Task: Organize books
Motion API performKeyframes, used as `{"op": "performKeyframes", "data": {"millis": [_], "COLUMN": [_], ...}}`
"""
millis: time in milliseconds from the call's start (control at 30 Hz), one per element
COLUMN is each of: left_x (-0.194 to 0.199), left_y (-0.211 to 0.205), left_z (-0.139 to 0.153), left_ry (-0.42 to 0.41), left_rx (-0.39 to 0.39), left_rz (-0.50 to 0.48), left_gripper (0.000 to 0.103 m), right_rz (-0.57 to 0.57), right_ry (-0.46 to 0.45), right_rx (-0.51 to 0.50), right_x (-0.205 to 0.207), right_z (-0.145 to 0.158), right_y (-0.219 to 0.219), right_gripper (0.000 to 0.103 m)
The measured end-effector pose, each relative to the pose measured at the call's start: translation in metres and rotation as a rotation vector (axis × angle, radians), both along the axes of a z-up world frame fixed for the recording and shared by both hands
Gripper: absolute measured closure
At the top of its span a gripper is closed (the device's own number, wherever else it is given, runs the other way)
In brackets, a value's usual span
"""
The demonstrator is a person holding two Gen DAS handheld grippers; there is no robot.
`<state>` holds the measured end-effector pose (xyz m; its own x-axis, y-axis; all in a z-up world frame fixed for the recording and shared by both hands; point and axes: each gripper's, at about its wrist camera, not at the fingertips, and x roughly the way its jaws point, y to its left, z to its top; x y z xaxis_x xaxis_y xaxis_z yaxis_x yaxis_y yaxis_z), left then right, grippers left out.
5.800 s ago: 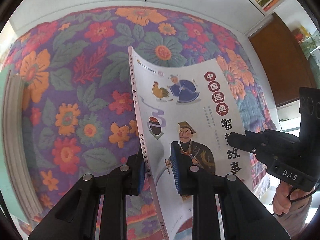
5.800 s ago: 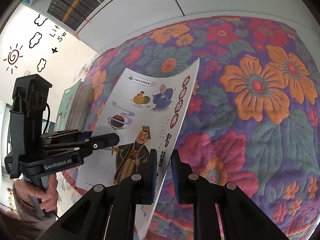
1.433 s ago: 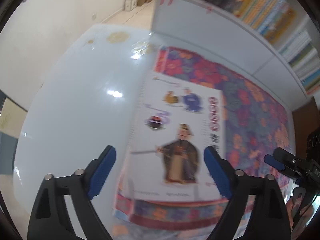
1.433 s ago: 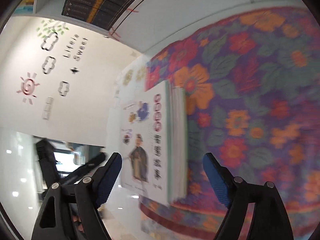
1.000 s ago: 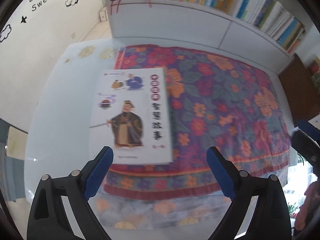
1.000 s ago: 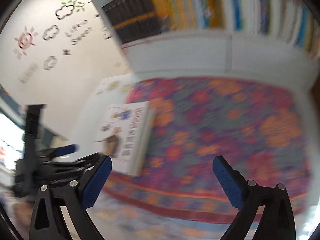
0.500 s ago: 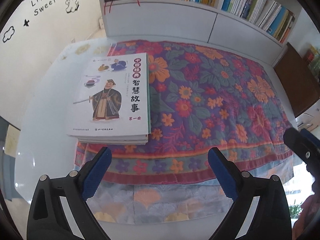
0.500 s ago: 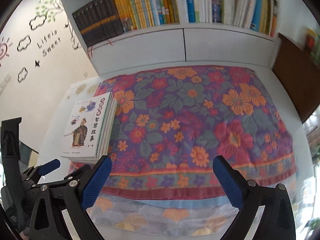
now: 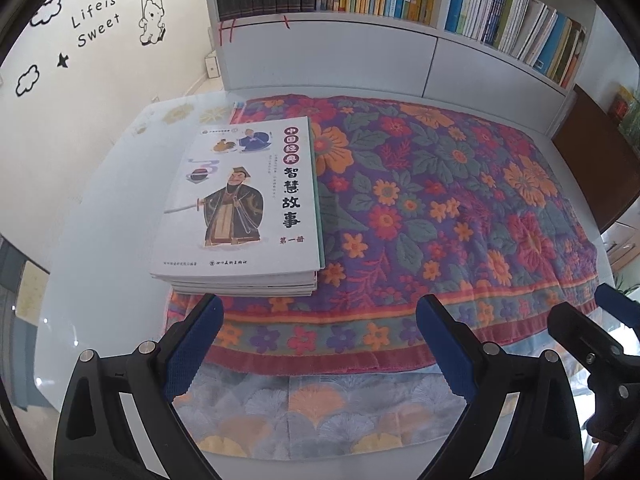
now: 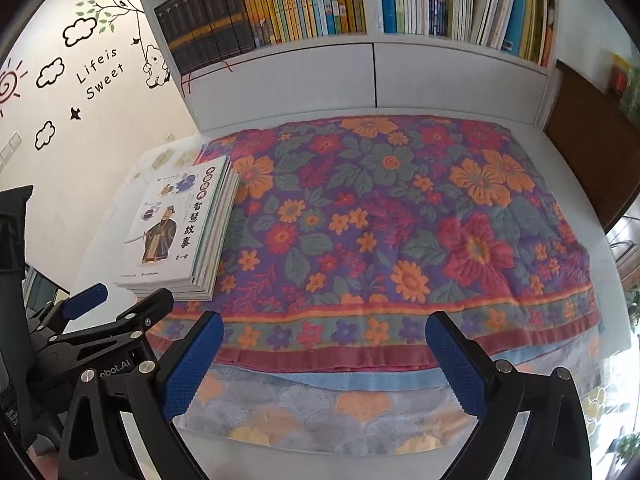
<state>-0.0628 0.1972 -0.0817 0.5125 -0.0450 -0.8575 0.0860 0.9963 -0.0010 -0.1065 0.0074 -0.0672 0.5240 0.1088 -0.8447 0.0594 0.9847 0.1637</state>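
1. Left gripper (image 9: 318, 342) held over the near edge of the floral cloth (image 9: 440, 200), jaws spread wide, nothing between the blue pads (image 9: 192, 352).
2. Right gripper (image 10: 320, 360) likewise gaping wide and empty, hovering above the near hem of the same cloth.
3. Stack of books (image 9: 240, 208) lying flat at the far left of the table (image 9: 100, 220), squared up, top cover showing a robed figure with a sword and a column of Chinese characters.
4. Stack resting on the cloth's left edge, with its left side overhanging onto the bare white table; well apart from both grippers.
5. From the right wrist view, same stack (image 10: 176, 232) seen at the left, several thin spines visible along its right side.
6. Left gripper also seen in the right wrist view at the near left (image 10: 112, 304), open; right gripper's fingertip showing at the far right of the left wrist view.
7. Bookshelf (image 10: 340, 4) behind the table, packed with upright books: dark volumes at the left, yellow and blue spines to the right.
8. Wall at the left bearing cloud stickers and the words "Lifeis Sweet" (image 9: 96, 22).
9. A paler patterned cloth (image 10: 320, 412) peeking out beneath the floral one along the near edge.
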Motion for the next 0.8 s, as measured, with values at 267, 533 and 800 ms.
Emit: {"op": "performKeyframes", "data": {"millis": [267, 533, 800], "left_x": [-0.0054, -0.0082, -0.0063], "left_y": [-0.0038, -0.0027, -0.0007], "left_z": [0.0015, 0.0021, -0.0007], "left_ry": [-0.007, -0.009, -0.007], "left_rx": [0.005, 0.002, 0.011], "left_rz": [-0.020, -0.017, -0.017], "left_gripper": [0.006, 0.006, 0.006], "right_rz": [-0.023, -0.023, -0.011], "right_ry": [0.013, 0.019, 0.028], "right_rx": [0.008, -0.005, -0.004], "right_x": [-0.0015, -0.0039, -0.0040], "right_z": [-0.0019, -0.0019, -0.0024], "right_y": [-0.0041, -0.0018, 0.0008], "right_gripper": [0.002, 0.002, 0.002]}}
